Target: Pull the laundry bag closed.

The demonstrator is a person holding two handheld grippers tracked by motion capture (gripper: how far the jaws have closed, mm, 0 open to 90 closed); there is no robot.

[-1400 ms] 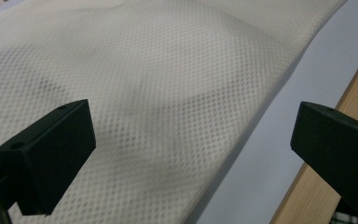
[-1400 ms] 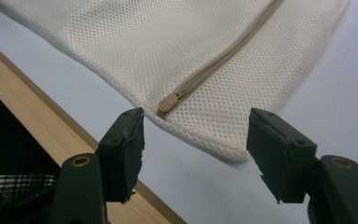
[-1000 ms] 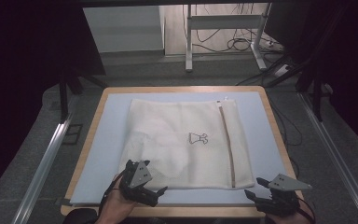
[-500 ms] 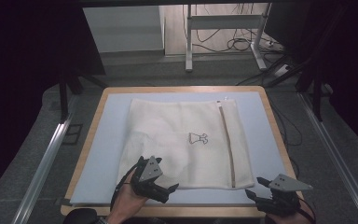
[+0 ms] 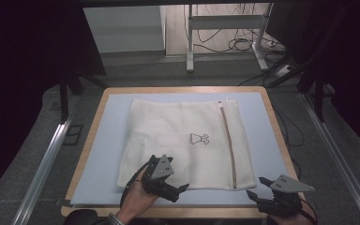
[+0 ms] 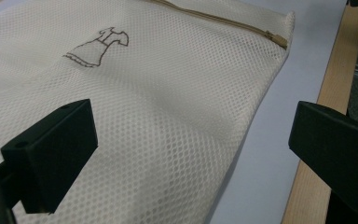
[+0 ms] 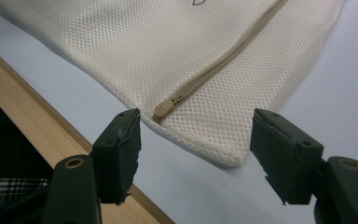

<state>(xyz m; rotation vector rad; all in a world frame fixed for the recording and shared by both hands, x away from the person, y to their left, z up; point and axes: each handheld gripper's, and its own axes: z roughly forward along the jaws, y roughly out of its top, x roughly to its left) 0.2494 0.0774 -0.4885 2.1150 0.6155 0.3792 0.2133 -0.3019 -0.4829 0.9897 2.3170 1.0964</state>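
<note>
Since the earlier frames your left gripper (image 5: 182,187) has slid sideways along the near edge of the mesh laundry bag (image 5: 178,136) toward its middle, while your right gripper (image 5: 254,195) has kept its place, its jaws just opening a little wider. Both grippers are open, holding nothing. The bag lies flat on the bench (image 5: 96,140), zipper pull (image 7: 167,106) at the near right corner, between the right jaws. You seem to be lining up; next, ease forward and close on that pull.
</note>
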